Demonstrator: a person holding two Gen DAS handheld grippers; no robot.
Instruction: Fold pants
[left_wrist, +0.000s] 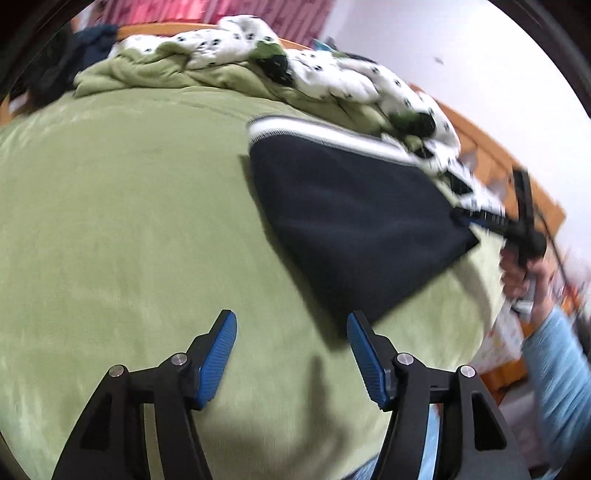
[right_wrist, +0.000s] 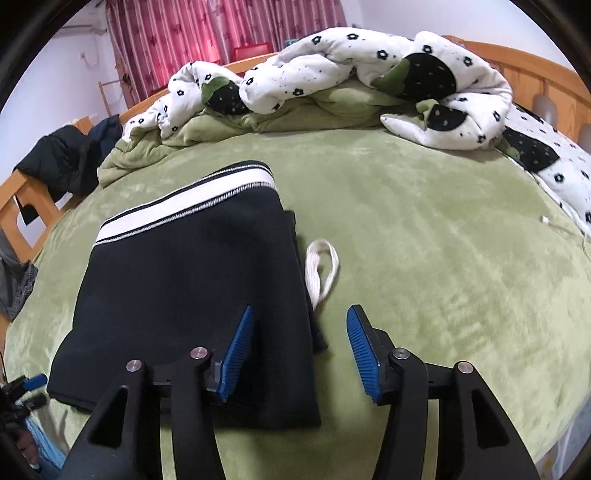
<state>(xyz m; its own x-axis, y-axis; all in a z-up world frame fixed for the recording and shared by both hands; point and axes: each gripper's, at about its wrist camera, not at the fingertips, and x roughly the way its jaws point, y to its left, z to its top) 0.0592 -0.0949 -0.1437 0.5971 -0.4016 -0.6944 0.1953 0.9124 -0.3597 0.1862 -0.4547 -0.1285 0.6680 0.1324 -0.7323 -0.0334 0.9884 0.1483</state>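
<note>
From the left wrist camera, the pants (left_wrist: 351, 218) lay folded into a dark, thick block on the green bed cover (left_wrist: 129, 221). The white band with thin dark stripes (left_wrist: 317, 136) was at the far end, so the long side ran from that band back toward the near edge of the bed, a bit slanted. The left gripper (left_wrist: 291, 332) hung over the bare cover, just beside the near corner of the pants. Its blue fingers (left_wrist: 218, 354) were spread wide apart and held nothing. Far to the right, the right gripper (left_wrist: 476, 219) was blurry at the pants' side edge. The white spotted quilt (left_wrist: 332, 70) sat bunched up behind.

From the right wrist camera, the pants (right_wrist: 184, 280) looked neat and flat, black with the white striped band (right_wrist: 184, 206) pointing away toward the quilt (right_wrist: 369, 62). A white cord loop (right_wrist: 321, 269) stuck out on the cover just beside the right edge. The right gripper (right_wrist: 299, 325) was at the near right corner. Its fingers (right_wrist: 236, 350) were apart and gripped nothing; the left one was over the black cloth, the other over the green cover (right_wrist: 443, 258).
</note>
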